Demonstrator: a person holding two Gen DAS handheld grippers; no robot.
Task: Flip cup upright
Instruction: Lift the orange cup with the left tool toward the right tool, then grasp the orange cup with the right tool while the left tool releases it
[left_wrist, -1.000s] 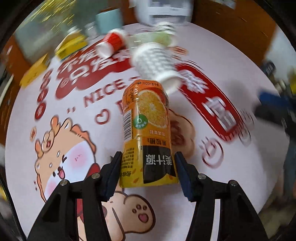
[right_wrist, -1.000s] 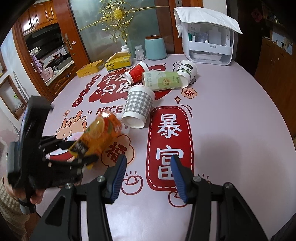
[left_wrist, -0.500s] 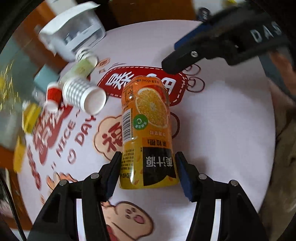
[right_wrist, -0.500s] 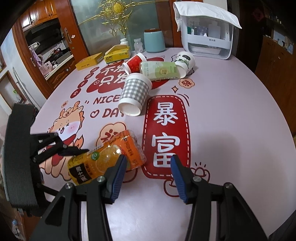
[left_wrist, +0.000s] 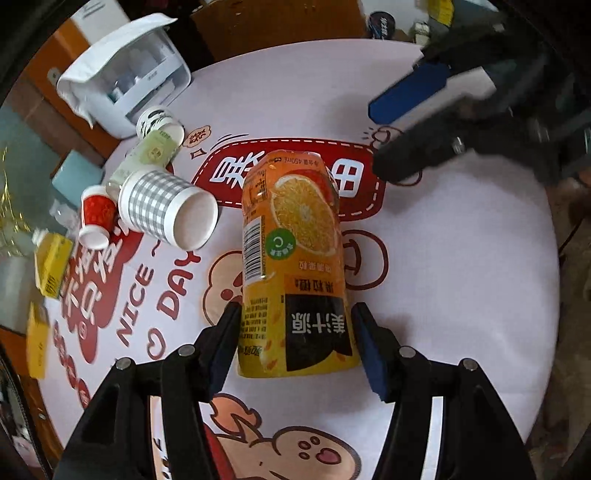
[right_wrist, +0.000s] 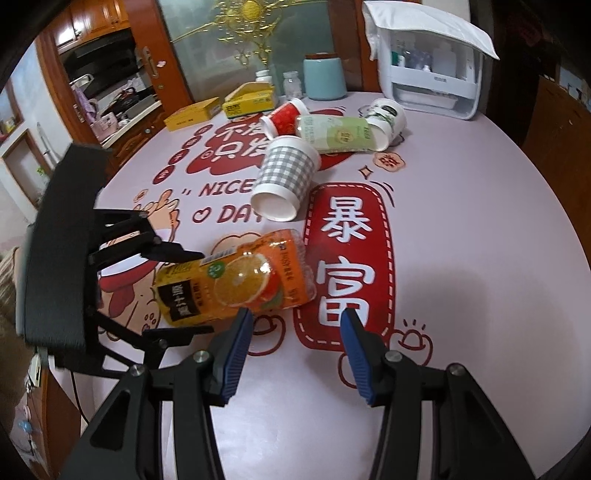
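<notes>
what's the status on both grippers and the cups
Left hand-held gripper shut on orange juice bottle. Right hand-held gripper open, empty. Plaid cup on its side, untouched, bottle lying before it.

table (right_wrist: 480, 229) | tipped cups (right_wrist: 288, 173), orange bottle (right_wrist: 236, 284), boxes (right_wrist: 192, 118)

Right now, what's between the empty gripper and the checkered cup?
In the right wrist view, only printed tablecloth lies between the right gripper and the checkered cup.
</notes>
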